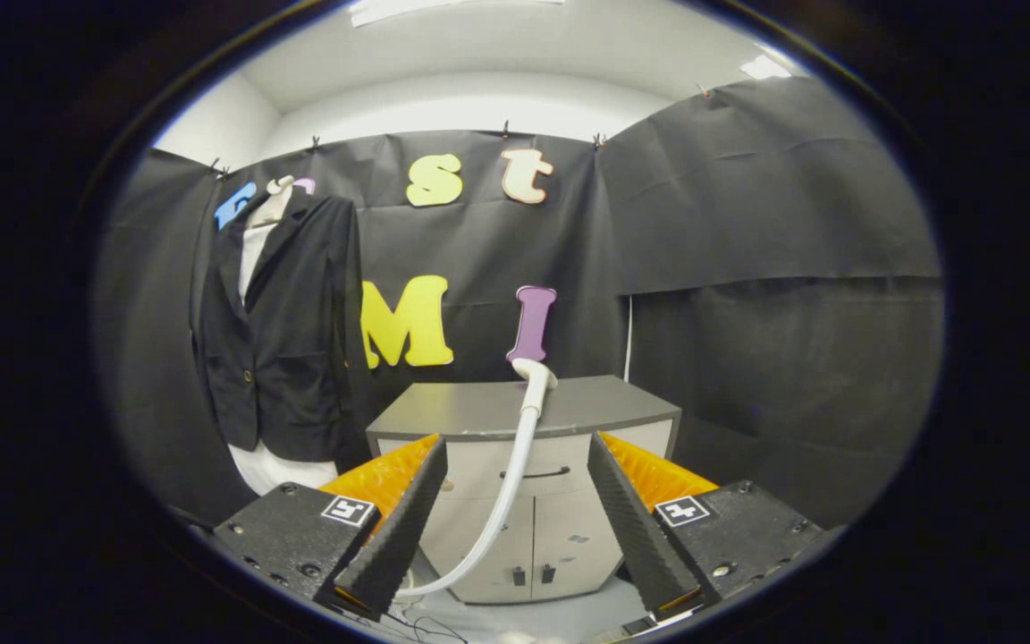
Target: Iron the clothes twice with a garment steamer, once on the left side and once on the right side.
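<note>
A dark suit jacket (287, 340) over a white shirt hangs on a hanger against the booth wall, well beyond and left of my fingers. The garment steamer's white head (535, 374) rests on top of a grey cabinet (479, 407), and its white hose (508, 487) curves down the cabinet front and passes between my fingers. My gripper (519, 514) is open, with a wide gap and nothing held. The fingers point at the cabinet from some distance away.
The cabinet has two lower doors and a drawer with a dark handle (535, 472). Thin cables (417, 626) lie on the pale floor below the fingers. Black cloth walls close the booth behind and to the right.
</note>
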